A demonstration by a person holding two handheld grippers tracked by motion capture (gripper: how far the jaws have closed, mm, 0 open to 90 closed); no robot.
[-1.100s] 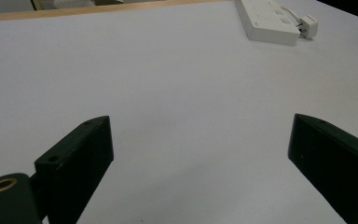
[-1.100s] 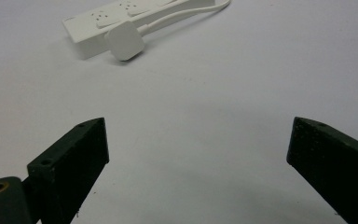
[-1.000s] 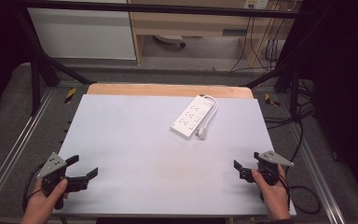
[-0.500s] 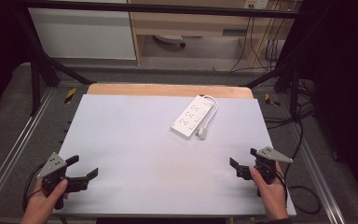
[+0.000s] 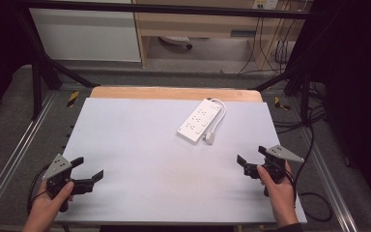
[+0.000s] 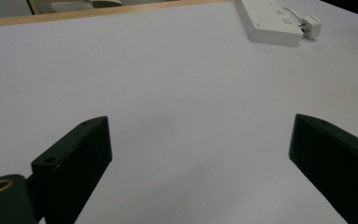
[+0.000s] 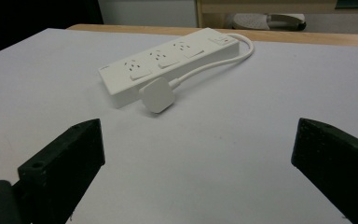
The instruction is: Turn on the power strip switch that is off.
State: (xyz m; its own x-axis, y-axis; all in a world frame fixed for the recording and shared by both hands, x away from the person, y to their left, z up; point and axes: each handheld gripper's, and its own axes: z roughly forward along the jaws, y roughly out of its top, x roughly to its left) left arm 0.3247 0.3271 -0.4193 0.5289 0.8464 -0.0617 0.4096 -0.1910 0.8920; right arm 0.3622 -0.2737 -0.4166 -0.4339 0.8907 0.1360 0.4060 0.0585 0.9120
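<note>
A white power strip (image 5: 199,121) lies flat at the far right-centre of the pale table (image 5: 140,145), its cord looped round and its white plug (image 5: 209,138) resting beside its near end. My left gripper (image 5: 89,168) hovers open at the near left corner with nothing between its jaws. The left gripper view (image 6: 199,123) has the power strip (image 6: 265,16) far off at top right. My right gripper (image 5: 250,155) is open at the near right, empty. In the right gripper view (image 7: 199,126) the power strip (image 7: 168,60) and plug (image 7: 157,95) lie ahead, slightly left.
A wooden strip (image 5: 174,93) runs along the table's far edge. Metal rails (image 5: 14,154) flank both sides. Black cables (image 5: 314,198) trail on the floor at the right. Shelving and a white cabinet (image 5: 87,34) stand beyond the table.
My right gripper has shifted a little to the left and forward, toward the plug. The left gripper has hardly moved. The power strip stays put.
</note>
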